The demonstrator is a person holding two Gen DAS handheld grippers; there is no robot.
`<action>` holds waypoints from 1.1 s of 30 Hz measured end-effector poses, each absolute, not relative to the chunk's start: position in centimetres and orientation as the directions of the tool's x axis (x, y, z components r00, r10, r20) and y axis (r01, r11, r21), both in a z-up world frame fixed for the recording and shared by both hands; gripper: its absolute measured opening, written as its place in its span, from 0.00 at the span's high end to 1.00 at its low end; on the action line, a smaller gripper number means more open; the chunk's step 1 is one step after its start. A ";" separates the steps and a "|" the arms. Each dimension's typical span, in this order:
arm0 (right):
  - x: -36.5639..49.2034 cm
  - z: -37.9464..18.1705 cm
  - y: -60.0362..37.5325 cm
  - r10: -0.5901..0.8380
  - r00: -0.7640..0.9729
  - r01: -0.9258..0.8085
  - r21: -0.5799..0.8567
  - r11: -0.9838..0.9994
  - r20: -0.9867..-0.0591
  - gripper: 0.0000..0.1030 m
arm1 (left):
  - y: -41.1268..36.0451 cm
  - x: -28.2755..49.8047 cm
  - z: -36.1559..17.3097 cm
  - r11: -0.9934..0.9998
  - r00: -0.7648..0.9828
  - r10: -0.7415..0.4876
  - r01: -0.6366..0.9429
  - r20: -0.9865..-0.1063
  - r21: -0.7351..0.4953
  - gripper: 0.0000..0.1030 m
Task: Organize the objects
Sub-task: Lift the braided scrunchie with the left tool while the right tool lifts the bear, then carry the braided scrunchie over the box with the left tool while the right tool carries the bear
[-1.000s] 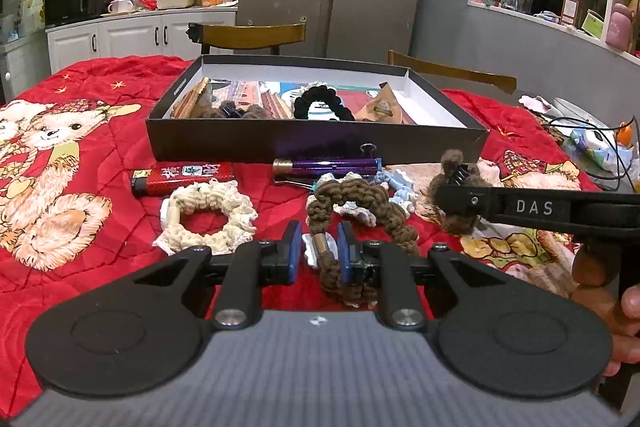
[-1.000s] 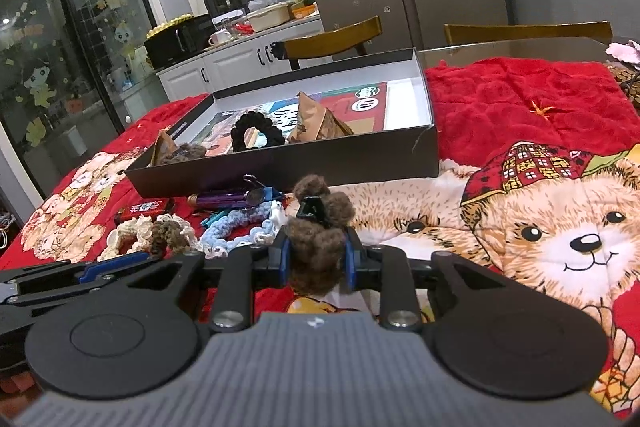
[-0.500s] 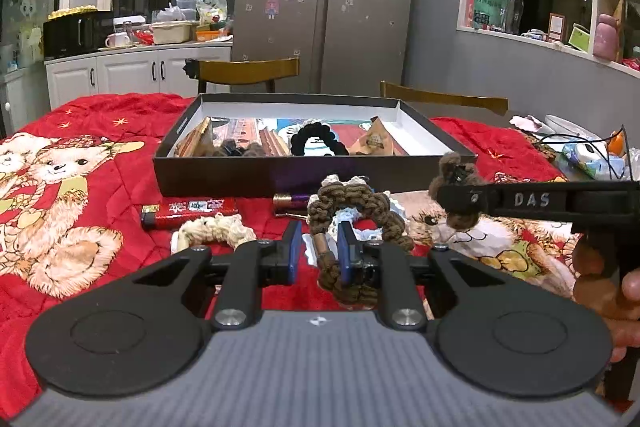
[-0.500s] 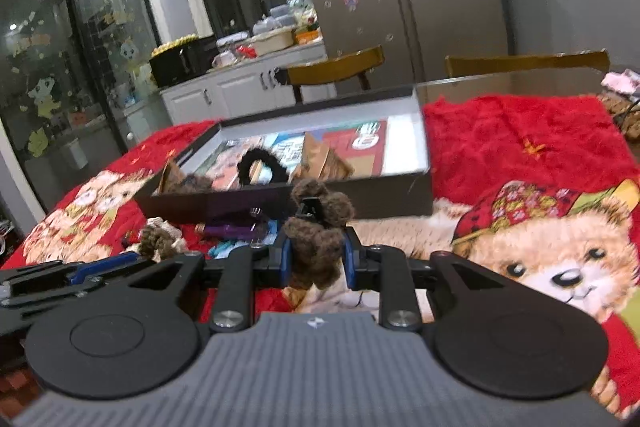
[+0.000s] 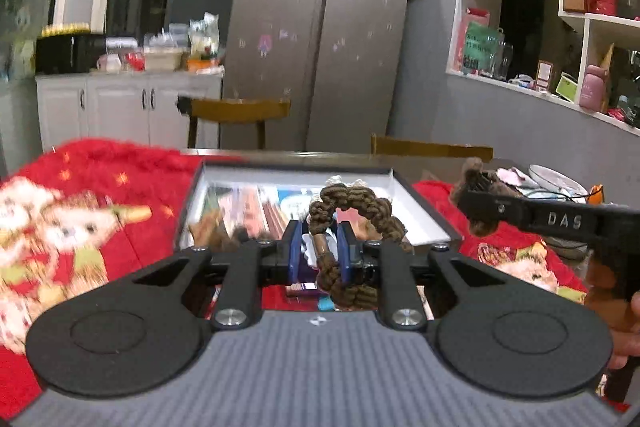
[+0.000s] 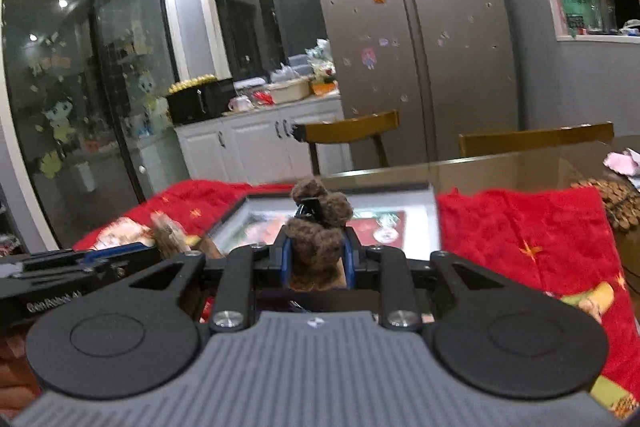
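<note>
Brown braided scrunchie [image 5: 352, 227]: soft, light, springy; pinched across its band by the left gripper [image 5: 319, 255], aloft before the open box [image 5: 420, 211]. Fuzzy brown hair clip [image 6: 318, 227]: light, compressible plush over a stiff clip; right gripper [image 6: 317, 259] clamped on its body, likewise raised near the box.

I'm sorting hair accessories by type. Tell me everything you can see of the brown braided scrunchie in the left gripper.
The brown braided scrunchie is a ring of thick, knotted brown cord, soft and fabric-like. It stands upright, its lower side clamped between the blue-padded jaws of the left gripper, its arch rising above them. White lacy fabric shows beside it in the jaws. It hangs clear above the open box.
</note>
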State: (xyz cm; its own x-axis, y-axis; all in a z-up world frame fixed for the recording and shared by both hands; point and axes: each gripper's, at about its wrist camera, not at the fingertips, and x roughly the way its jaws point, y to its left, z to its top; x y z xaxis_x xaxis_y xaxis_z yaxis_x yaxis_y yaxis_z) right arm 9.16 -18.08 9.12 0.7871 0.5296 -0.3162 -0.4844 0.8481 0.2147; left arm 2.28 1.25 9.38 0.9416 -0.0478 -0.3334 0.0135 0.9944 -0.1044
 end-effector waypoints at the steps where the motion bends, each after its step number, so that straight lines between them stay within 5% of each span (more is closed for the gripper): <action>1: 9.2 9.6 -17.9 0.534 0.787 -0.485 0.225 0.845 -0.310 0.73 | 1.2 2.2 9.9 0.995 0.946 -0.042 0.012 -0.323 -0.095 0.78; 8: 11.0 11.8 -15.9 0.536 0.791 -0.474 0.260 0.841 -0.295 0.73 | 2.2 3.6 14.0 0.994 0.960 0.011 -0.042 -0.280 -0.104 0.80; 19: 9.7 6.4 -17.4 0.549 0.735 -0.437 0.340 0.833 -0.399 0.73 | 2.5 1.2 6.8 0.987 0.816 -0.107 0.019 -0.568 -0.158 0.79; 28: 10.8 2.4 -19.1 0.565 0.694 -0.400 0.413 0.818 -0.446 0.73 | 1.1 4.6 3.2 0.994 0.773 -0.061 -0.011 -0.631 -0.109 0.67; 33: 10.8 0.2 -20.3 0.598 0.662 -0.357 0.511 0.782 -0.453 0.73 | 0.6 6.6 2.1 0.997 0.777 -0.009 -0.046 -0.630 -0.070 0.69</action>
